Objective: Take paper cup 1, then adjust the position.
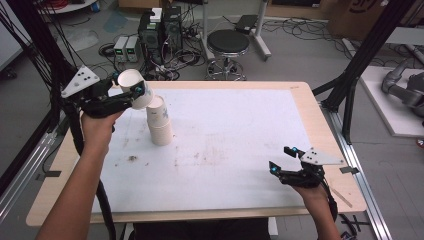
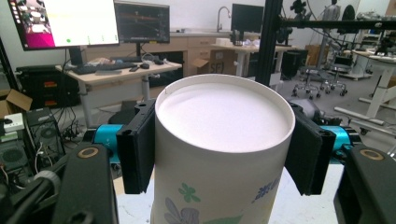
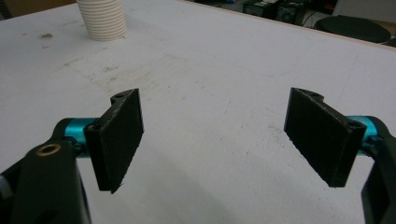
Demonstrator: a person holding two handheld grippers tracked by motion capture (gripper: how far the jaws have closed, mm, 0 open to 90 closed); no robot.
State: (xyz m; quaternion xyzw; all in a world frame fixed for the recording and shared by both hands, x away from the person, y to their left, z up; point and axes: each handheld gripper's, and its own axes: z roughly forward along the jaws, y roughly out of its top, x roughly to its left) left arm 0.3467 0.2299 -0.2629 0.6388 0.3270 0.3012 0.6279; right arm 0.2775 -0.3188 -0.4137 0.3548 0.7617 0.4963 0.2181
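Grey floor [image 1: 300, 55] behind the counter [image 1: 310, 107], littered with cables; a round black stool [image 1: 228, 42] stands just beyond the far edge; computer towers [image 1: 160, 30] sit to its left among the wires; black frame posts [image 1: 372, 47] rise at the right; from the left gripper view, two lit monitors [image 2: 93, 21] on a wooden desk [image 2: 121, 72], office chairs [image 2: 322, 79] farther back, pale walls, even indoor light.

High view: fixed above the near table edge, looking forward and down over the white table top [image 1: 225, 150] to the lab floor beyond. Left gripper view: very close behind a paper cup [image 2: 224, 149], facing level toward desks and monitors. Right gripper view: low, near the surface, probably facing the cup stack [image 3: 102, 18], shared with high view.
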